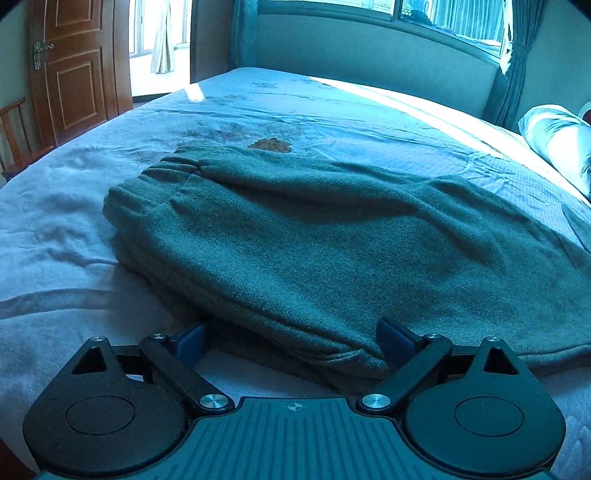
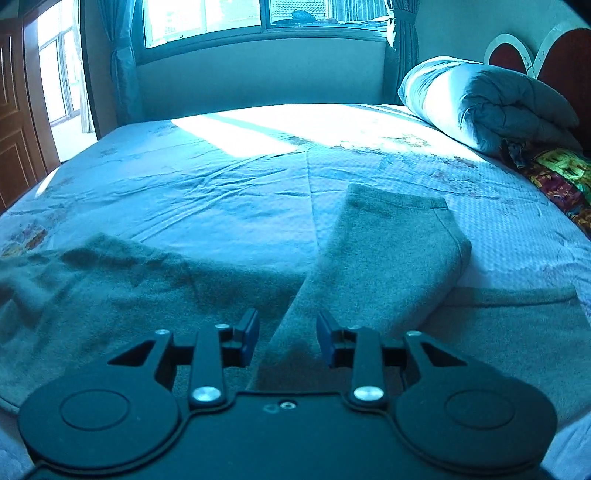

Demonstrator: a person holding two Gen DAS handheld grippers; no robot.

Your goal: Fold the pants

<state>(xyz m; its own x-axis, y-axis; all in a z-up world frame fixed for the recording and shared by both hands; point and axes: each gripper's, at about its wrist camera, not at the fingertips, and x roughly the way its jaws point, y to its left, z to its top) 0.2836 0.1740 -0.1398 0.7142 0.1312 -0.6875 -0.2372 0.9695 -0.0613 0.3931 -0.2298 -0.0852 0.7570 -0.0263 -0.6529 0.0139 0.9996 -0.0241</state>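
Bedsheet (image 1: 74, 240), pale blue with a faint flower print, stretches ahead of both my grippers, with a window (image 2: 207, 18) on the wall beyond. Across it lie the fleece pants (image 1: 314, 240), grey-green. Seen from my left gripper (image 1: 291, 338), their gathered waistband (image 1: 155, 181) sits ahead and to the left, and their near folded edge runs between my spread fingers; I am wide open here, and the blue pads (image 1: 190, 341) do not pinch the cloth (the right pad sits close against it). From my right gripper (image 2: 286, 338), one leg (image 2: 388, 251) lies doubled back over the rest, its hem ahead and slightly right. My jaws there stand apart, clamping nothing, just above the fabric. A rolled quilt (image 2: 487, 103) rests far ahead to the right.
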